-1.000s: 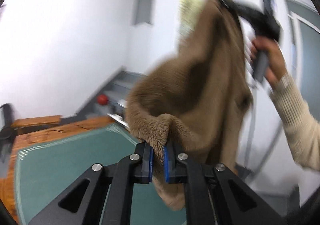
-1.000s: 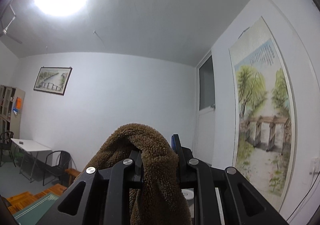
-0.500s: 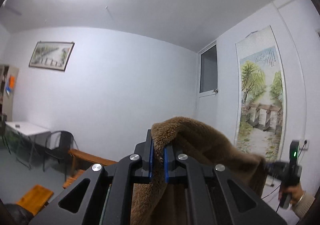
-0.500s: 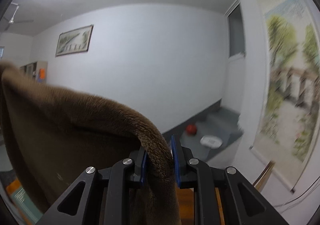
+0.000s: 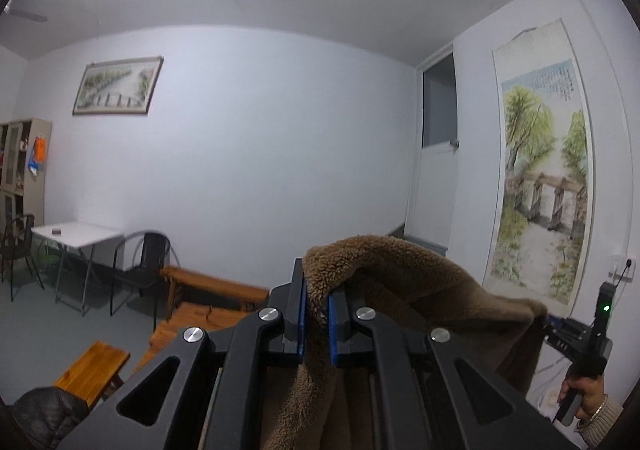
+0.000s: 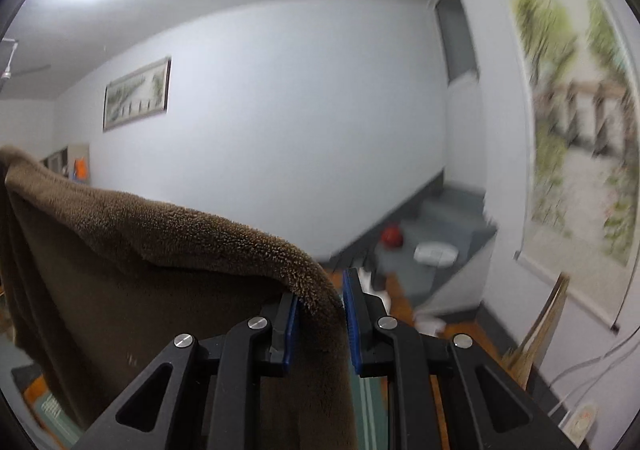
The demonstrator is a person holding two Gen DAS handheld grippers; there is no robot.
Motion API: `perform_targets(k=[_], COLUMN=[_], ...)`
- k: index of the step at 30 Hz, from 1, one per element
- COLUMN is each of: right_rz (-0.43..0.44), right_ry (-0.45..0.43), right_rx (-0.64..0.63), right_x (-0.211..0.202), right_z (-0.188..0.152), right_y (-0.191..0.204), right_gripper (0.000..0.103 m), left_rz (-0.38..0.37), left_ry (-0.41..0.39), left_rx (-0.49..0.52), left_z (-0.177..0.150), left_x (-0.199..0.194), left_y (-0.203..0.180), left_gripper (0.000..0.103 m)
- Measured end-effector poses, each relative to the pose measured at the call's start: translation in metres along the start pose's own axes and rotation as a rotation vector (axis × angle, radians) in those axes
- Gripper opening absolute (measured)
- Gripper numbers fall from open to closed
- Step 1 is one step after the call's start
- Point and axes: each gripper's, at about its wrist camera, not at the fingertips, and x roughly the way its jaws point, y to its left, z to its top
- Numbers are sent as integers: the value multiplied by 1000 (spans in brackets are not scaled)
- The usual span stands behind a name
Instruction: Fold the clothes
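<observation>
The brown fleece garment (image 5: pixel 404 282) hangs in the air, stretched between the two tongs and held up well above the floor. One fuzzy edge of it is pinched in the left tongs (image 5: pixel 316 314), whose blue-padded jaws are closed tight on the bunched pile, and from there the cloth runs across to the right tongs (image 5: pixel 550 324), seen in the left wrist view at the far right with a green light on its black body and a hand (image 5: pixel 580 400) in a cream knit cuff gripping the handle. In the right wrist view the garment (image 6: pixel 168 250) drapes off to the left as a broad sheet, its top edge sloping down into the right tongs (image 6: pixel 320 314); those jaws stand a little apart with the thick fold lying between them, pressed against the left pad, and the right pad seems barely to touch it. Behind stand a white wall, a framed landscape picture (image 5: pixel 118 85), a tall scroll painting (image 5: pixel 548 177), a white folding table (image 5: pixel 78 236) with black chairs (image 5: pixel 140 270), and low wooden benches (image 5: pixel 212 284)
</observation>
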Motion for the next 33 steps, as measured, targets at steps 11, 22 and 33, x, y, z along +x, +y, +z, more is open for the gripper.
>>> perform_targets(k=[11, 22, 33], right_rz=[-179, -203, -91], right_ry=[-616, -716, -532], right_rx=[-115, -242, -230], right_x=[-104, -131, -108], right_z=[131, 131, 78], right_y=[28, 47, 50], right_gripper=[21, 21, 21], left_rz=[45, 132, 227], left_ry=[-358, -348, -225], left_rx=[65, 95, 146], left_z=[89, 88, 64], left_x=[-82, -102, -90], left_y=[-18, -5, 14], left_gripper=[14, 15, 18])
